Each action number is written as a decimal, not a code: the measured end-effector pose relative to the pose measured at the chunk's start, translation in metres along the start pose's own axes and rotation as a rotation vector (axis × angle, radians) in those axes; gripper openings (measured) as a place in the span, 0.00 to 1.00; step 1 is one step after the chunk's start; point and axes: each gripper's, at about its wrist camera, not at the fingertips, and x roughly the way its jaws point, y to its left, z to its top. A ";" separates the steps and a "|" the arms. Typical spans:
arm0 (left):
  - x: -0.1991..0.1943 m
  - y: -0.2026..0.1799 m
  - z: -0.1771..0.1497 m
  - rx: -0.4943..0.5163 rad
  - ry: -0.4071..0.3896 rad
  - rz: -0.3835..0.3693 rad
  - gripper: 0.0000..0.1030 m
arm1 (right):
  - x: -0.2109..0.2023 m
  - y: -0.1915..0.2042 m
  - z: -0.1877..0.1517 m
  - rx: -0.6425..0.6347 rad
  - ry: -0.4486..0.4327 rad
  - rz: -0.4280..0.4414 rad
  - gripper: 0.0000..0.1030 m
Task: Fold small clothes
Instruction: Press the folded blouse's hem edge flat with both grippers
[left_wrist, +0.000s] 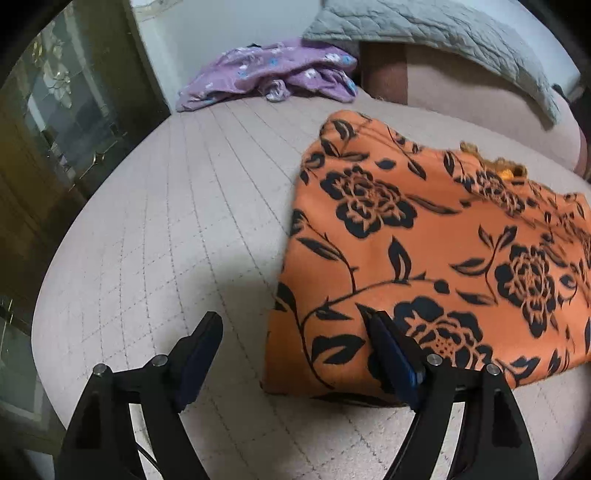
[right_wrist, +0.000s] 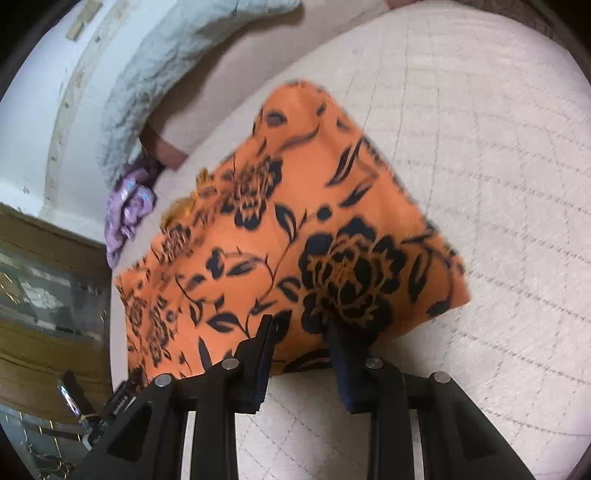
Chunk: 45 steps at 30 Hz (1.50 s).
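On the quilted bed (left_wrist: 184, 229), the folded orange floral garment (left_wrist: 424, 240) is flanked by both grippers, left gripper (left_wrist: 295, 325) and right gripper (right_wrist: 301, 328), fingers apart, likely for another fold.

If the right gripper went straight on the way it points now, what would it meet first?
Most likely the orange floral garment. The right gripper has its jaws open at the garment's near edge on the quilted bed cover, so the cloth lies directly ahead. Depth is unclear; it may already touch.

Folded garment (left_wrist: 424, 251) on bed (left_wrist: 166, 221) (crumpled garment (left_wrist: 273, 75) behind).
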 end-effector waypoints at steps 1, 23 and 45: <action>-0.003 0.000 0.003 0.005 -0.023 -0.004 0.80 | -0.004 0.000 0.001 -0.005 -0.021 0.017 0.34; -0.003 -0.051 0.021 0.115 -0.115 -0.041 0.80 | 0.060 0.058 -0.008 -0.193 0.136 0.038 0.32; 0.019 -0.062 0.013 0.185 -0.070 -0.061 0.83 | 0.062 0.064 -0.006 -0.201 0.123 0.042 0.32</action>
